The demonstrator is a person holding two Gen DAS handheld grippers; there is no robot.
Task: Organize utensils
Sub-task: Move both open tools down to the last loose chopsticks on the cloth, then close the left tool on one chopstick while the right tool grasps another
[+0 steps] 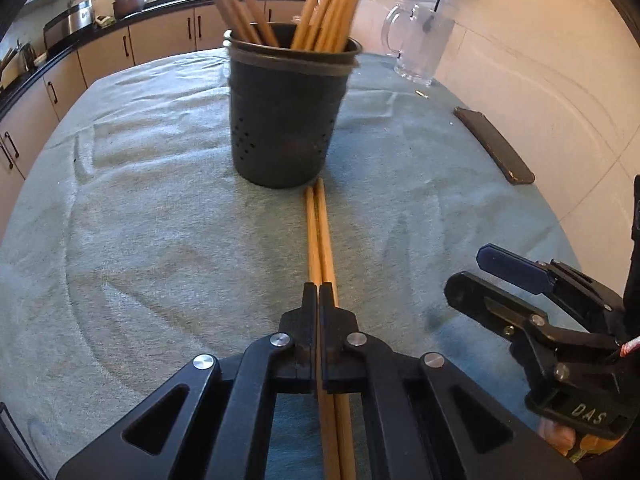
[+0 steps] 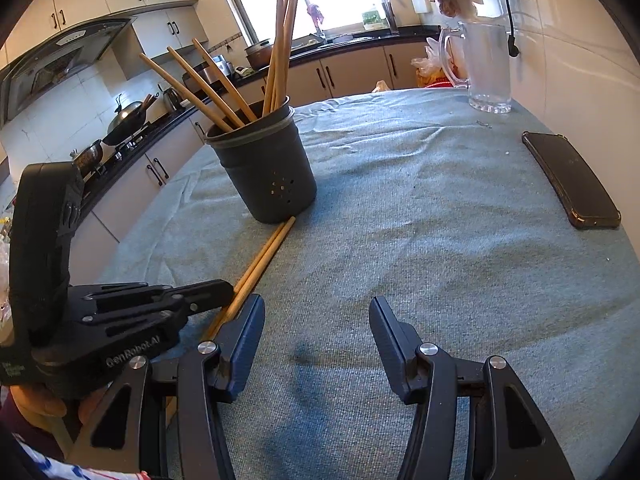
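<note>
Pinching one chopstick (image 1: 325, 236) at the holder's (image 1: 286, 120) base, left tool (image 1: 318, 292); right tool (image 2: 316, 320) spread over bare cloth (image 1: 160, 220)

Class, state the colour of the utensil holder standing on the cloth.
Dark grey, with small drain holes low on its side: the utensil holder shows best in the right wrist view.

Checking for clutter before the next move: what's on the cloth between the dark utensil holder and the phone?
Nothing: the right wrist view shows only bare blue-grey cloth between the utensil holder and the phone. The left wrist view agrees.
</note>
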